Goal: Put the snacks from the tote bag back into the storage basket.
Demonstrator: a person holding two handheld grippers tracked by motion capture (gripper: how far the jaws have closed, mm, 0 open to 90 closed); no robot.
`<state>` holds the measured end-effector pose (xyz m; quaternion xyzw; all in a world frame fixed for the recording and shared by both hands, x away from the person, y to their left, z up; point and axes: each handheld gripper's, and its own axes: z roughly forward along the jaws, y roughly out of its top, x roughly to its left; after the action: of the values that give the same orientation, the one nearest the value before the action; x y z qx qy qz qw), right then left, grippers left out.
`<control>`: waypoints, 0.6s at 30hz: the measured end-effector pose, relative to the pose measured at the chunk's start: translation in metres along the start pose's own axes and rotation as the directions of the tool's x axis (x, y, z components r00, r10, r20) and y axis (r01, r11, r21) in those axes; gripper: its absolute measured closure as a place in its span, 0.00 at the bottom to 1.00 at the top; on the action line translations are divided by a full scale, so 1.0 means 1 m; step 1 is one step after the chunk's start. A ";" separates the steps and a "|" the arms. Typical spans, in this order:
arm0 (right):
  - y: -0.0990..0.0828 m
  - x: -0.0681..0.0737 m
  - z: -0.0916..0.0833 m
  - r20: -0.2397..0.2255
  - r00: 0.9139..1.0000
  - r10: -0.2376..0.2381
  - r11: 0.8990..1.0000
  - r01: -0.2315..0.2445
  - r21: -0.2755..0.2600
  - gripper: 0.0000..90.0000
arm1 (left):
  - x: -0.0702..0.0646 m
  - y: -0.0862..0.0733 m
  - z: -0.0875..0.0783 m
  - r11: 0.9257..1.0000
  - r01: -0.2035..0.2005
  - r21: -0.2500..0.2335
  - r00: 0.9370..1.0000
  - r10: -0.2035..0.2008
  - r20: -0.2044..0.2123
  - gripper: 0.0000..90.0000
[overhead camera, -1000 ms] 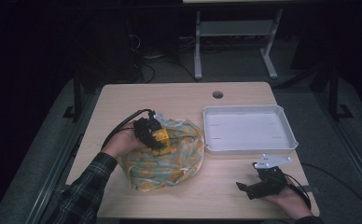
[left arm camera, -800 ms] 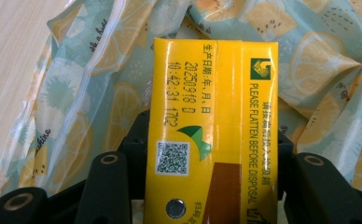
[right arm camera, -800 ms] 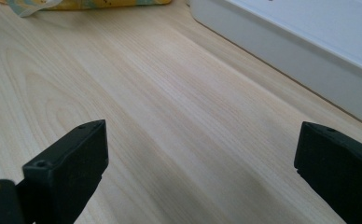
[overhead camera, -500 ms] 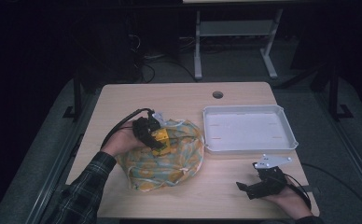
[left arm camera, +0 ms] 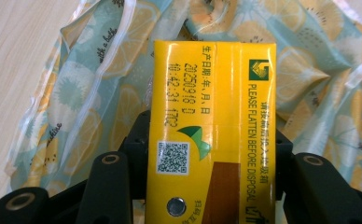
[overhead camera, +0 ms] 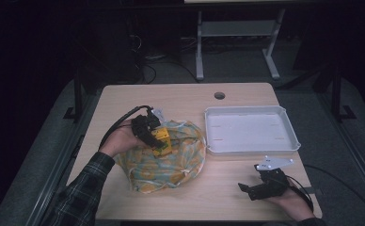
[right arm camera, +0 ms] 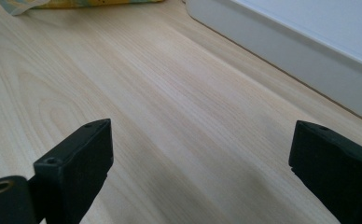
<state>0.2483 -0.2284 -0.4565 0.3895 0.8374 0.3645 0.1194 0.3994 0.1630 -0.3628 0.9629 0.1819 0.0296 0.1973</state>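
Note:
A yellow drink carton (left arm camera: 212, 135) with printed text and a QR code sits clamped between the black jaws of my left gripper (left arm camera: 212, 186). In the high view the left gripper (overhead camera: 158, 141) holds the yellow carton (overhead camera: 162, 141) just over a lemon-print plastic bag (overhead camera: 164, 162) that lies crumpled on the wooden table (overhead camera: 171, 96). The bag (left arm camera: 76, 93) spreads out behind the carton in the left gripper view. My right gripper (overhead camera: 245, 189) rests near the table's front right edge, jaws wide apart with nothing between them. Its fingers (right arm camera: 76, 163) frame bare wood.
A white shallow tray (overhead camera: 251, 149) stands at the right of the table, and its wall (right arm camera: 281, 51) rises just beyond the right gripper. A round cable hole (overhead camera: 219, 95) sits near the table's far edge. Metal stand legs are on the floor behind.

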 end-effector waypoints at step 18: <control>-0.001 0.000 0.001 0.000 1.000 -0.010 1.000 0.010 0.006 0.07 | -0.006 0.022 -0.029 0.999 0.011 -0.032 1.000 -0.011 0.015 0.56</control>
<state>0.2480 -0.2281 -0.4572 0.3858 0.8404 0.3613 0.1198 0.3976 0.1528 -0.3277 0.9588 0.1851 0.0242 0.2141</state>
